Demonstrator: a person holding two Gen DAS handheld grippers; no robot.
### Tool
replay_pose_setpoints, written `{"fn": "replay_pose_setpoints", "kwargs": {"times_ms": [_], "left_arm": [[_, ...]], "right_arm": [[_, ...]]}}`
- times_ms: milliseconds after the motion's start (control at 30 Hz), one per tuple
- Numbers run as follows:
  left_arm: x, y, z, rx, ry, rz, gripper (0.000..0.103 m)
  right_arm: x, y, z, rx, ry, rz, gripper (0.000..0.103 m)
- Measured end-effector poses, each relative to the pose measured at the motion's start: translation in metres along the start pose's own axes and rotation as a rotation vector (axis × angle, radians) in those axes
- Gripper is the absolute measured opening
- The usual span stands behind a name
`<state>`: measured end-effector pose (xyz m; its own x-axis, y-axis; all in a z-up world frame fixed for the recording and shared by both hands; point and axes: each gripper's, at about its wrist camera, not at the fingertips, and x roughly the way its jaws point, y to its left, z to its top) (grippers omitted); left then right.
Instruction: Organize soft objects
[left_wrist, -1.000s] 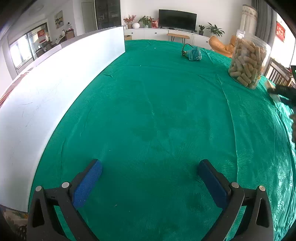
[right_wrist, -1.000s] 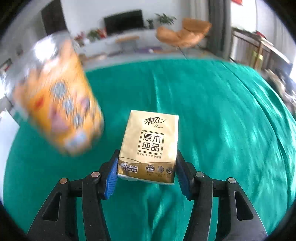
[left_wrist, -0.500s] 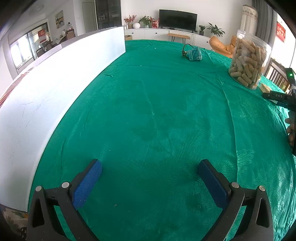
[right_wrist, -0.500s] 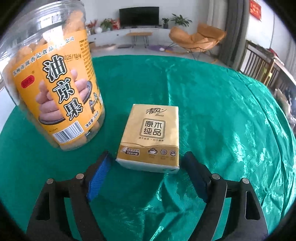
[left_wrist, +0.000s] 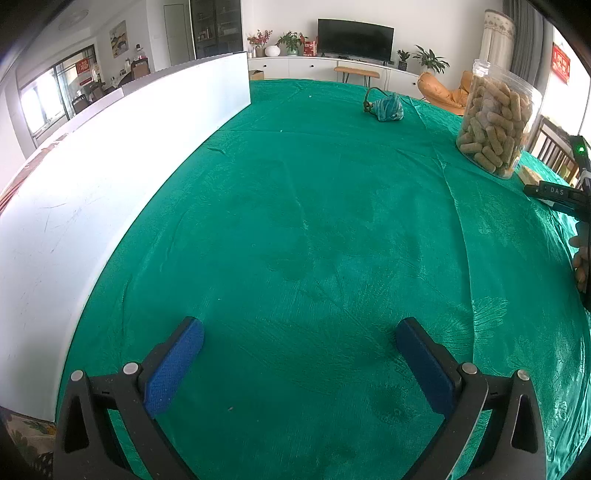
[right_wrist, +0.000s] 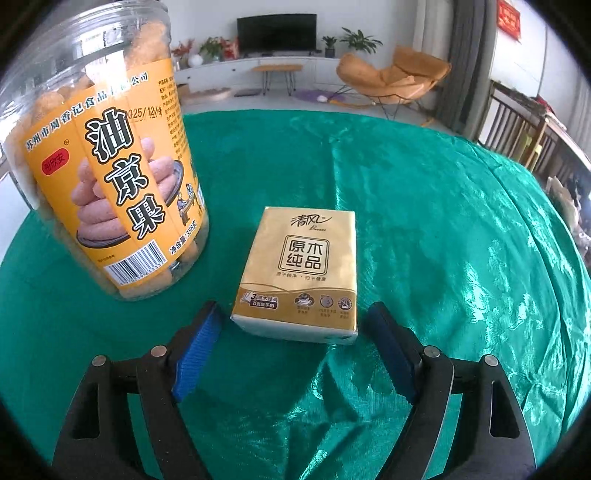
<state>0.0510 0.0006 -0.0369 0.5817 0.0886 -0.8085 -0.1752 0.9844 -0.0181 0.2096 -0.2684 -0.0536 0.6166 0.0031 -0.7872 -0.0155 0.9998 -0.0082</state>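
One tissue pack (right_wrist: 301, 271) lies before right tool (right_wrist: 293, 325).

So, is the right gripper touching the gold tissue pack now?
Apart. In the right wrist view the right gripper is open, and green cloth shows between each blue pad and the tissue pack lying flat.

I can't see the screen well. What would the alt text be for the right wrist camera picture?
A gold tissue pack lies flat on a green tablecloth, just ahead of the open right gripper, whose blue-padded fingers do not touch it. A clear snack jar with an orange label stands to the pack's left, a living room behind.
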Motion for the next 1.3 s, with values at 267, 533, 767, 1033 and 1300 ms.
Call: {"fn": "replay_pose_setpoints", "kwargs": {"times_ms": [267, 533, 767, 1033, 1300], "left_arm": [[0.000, 0.000, 0.000, 0.000, 0.000, 0.000, 0.103], [0.000, 0.000, 0.000, 0.001, 0.000, 0.000, 0.103], [0.000, 0.000, -0.001, 0.020, 0.017, -0.017, 0.103], [0.032, -0.007, 0.048, 0.121, 0.141, -0.084, 0.103], [0.100, -0.050, 0.141, 0.223, 0.110, -0.147, 0.103]], "right_arm": [[0.000, 0.000, 0.000, 0.000, 0.000, 0.000, 0.083], [0.000, 0.000, 0.000, 0.000, 0.000, 0.000, 0.083], [-0.001, 0.000, -0.001, 0.000, 0.000, 0.000, 0.083], [0.001, 0.000, 0.002, 0.000, -0.001, -0.002, 0.083], [0.000, 0.000, 0.000, 0.000, -0.001, -0.002, 0.083]]}}
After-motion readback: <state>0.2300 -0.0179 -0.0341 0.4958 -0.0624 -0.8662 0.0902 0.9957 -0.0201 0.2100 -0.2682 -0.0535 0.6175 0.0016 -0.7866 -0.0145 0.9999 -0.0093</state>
